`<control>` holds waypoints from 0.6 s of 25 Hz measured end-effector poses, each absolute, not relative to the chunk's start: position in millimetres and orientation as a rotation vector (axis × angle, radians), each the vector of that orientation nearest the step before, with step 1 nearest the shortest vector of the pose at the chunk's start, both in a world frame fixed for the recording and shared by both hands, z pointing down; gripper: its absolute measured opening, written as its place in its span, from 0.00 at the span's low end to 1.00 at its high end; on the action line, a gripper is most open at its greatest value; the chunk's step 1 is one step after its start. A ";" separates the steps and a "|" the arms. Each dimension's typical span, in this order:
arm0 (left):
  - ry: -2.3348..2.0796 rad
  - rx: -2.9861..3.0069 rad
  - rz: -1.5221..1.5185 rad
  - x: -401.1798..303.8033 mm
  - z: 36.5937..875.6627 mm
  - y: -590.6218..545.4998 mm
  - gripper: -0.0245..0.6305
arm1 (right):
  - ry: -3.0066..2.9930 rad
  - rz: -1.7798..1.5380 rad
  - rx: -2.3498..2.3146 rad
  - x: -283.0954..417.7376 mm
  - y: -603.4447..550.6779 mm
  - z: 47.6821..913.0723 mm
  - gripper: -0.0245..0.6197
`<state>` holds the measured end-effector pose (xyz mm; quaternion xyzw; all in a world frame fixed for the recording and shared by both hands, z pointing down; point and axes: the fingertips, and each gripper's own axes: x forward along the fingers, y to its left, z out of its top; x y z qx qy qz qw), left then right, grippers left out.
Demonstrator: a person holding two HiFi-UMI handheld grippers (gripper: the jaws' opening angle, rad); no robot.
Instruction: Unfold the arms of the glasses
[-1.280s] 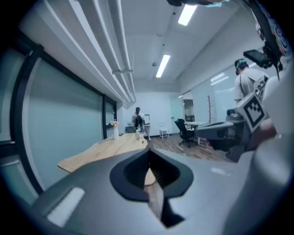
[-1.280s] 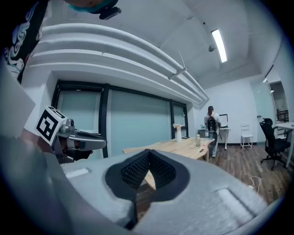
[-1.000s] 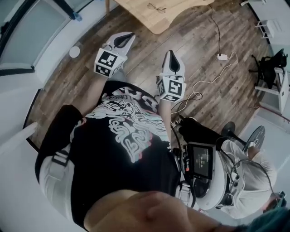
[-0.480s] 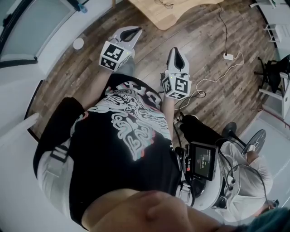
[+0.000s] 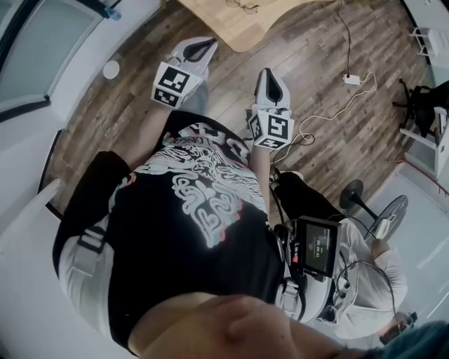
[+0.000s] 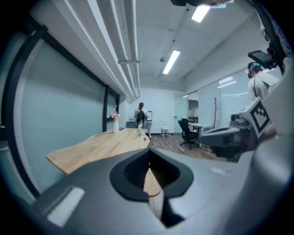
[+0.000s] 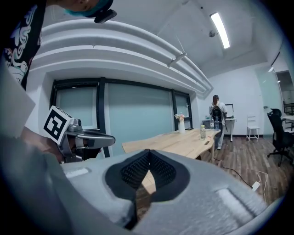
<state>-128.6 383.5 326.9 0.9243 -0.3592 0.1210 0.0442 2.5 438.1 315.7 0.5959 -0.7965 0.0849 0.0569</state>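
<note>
The glasses (image 5: 245,5) are a small dark wire shape on the light wooden table (image 5: 231,29) at the top edge of the head view; their arms are too small to make out. My left gripper (image 5: 209,45) is held over the wood floor, short of the table, jaws shut on nothing. My right gripper (image 5: 271,78) hangs beside it to the right, also shut and empty. In the left gripper view the left gripper (image 6: 148,150) points at the table (image 6: 98,146). The right gripper (image 7: 147,151) faces the same table (image 7: 181,142) in the right gripper view.
A white cable and power adapter (image 5: 351,79) lie on the floor to the right. A vase (image 7: 182,124) and a bottle (image 7: 202,132) stand on the table's far end, with a person (image 7: 216,114) behind. An office chair (image 7: 281,133) is at the right. Glass walls run along the left.
Both grippers have stayed shut and moved forward a little with the person's body. The table and glasses have slid toward the top edge of the head view.
</note>
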 end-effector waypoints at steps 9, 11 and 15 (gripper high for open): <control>-0.950 2.820 0.451 -83.5 358.7 236.3 0.02 | -2.340 0.364 1.779 28.9 283.7 340.1 0.04; -0.916 2.814 0.484 -79.2 368.2 205.7 0.02 | -2.310 0.416 1.780 35.8 250.3 353.2 0.04; -0.875 2.795 0.537 -77.1 391.4 153.3 0.02 | -2.275 0.483 1.773 42.4 191.4 377.0 0.04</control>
